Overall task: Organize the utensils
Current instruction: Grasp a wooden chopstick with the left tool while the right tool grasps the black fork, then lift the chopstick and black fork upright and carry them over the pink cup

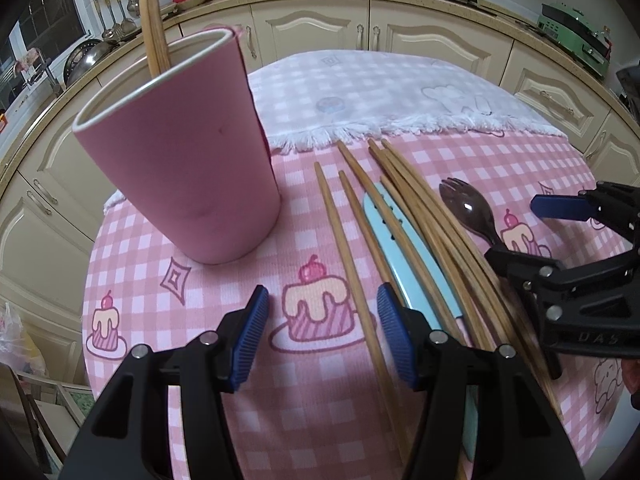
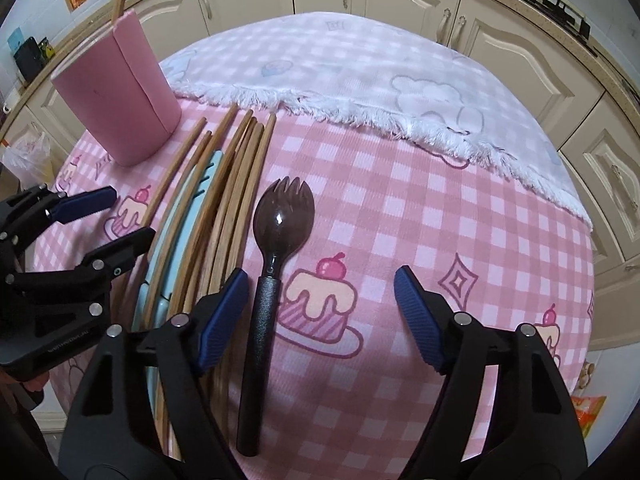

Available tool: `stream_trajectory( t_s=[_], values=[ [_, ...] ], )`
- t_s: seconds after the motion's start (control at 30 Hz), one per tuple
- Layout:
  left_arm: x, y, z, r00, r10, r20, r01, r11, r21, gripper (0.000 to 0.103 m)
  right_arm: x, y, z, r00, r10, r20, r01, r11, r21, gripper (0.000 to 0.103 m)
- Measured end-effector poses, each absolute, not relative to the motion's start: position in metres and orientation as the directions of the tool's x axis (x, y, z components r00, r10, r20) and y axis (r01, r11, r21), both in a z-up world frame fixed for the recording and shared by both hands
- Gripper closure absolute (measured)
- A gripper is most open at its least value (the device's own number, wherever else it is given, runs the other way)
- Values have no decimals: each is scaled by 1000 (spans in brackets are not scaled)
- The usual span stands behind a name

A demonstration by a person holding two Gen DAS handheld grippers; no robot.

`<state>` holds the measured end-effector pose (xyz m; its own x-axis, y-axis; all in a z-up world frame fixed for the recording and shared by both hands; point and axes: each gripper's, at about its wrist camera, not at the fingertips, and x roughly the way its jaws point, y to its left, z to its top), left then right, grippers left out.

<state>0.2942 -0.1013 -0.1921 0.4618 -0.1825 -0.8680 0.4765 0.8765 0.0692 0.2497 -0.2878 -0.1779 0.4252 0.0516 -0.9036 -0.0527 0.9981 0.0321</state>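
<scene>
only the right wrist view shows the spork [image 2: 276, 236] whole, its black handle lying between the released right tongs [image 2: 320, 312], untouched. only the left wrist view shows the pink cup [image 1: 180, 160] rim and the chopsticks [image 1: 154, 16] standing inside. left tongs [image 1: 320, 332] are released over one loose chopstick [image 1: 352, 264] on the worktop [image 1: 500, 168], beside a blue utensil [image 1: 404, 252].

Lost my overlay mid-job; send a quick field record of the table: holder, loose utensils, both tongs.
holder: pink cup, upright, chopsticks already standing in it
loose chopsticks: bundle on the cloth, beside the cup
blue utensil: lying under the bundle
spork: dark spork, flat, right of the bundle
left tongs: open, over one chopstick
right tongs: open, spork handle between the jaws, not pinched
</scene>
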Motion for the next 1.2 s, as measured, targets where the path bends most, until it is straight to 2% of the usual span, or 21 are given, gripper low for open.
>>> stream_trajectory(
  t_s=[0.07,0.17,0.27,0.3,0.33,0.4,0.43,0.47,0.53,0.87,1.07,1.2],
  values=[
    [296,-102,-193,459,-181,-870,478,876,70,47,252,-286,-178,423,51,-904,-58,998,29,31],
    [298,-102,-193,454,-182,-872,479,875,66,47,254,-283,-177,423,48,-905,-72,997,20,42],
    [298,-102,-193,448,-186,-874,481,875,61,48,257,-275,-176,427,53,-903,-106,994,8,59],
    [298,-101,-193,446,-191,-875,485,873,56,50,257,-272,-175,428,56,-902,-117,993,6,69],
    [298,-101,-193,438,-203,-876,493,869,45,54,257,-270,-174,428,60,-902,-126,992,6,79],
    [300,-102,-193,429,-220,-876,507,861,32,67,257,-269,-173,427,72,-901,-139,990,13,89],
    [300,-104,-193,429,-222,-876,514,857,34,80,256,-271,-173,429,79,-900,-137,990,22,91],
    [299,-106,-192,425,-229,-876,523,852,31,92,255,-273,-173,431,90,-898,-134,990,34,91],
    [299,-109,-192,421,-240,-875,532,846,24,97,253,-279,-173,441,115,-890,-125,990,66,91],
    [281,-96,-179,468,-314,-826,507,861,-40,98,233,-312,-154,554,244,-796,-85,968,238,91],
    [264,-86,-152,551,-376,-745,491,868,-74,98,219,-322,-132,653,301,-695,-86,941,327,91],
    [249,-73,-127,621,-428,-657,493,865,-98,98,214,-324,-117,709,318,-629,-97,928,360,91]
  ],
)
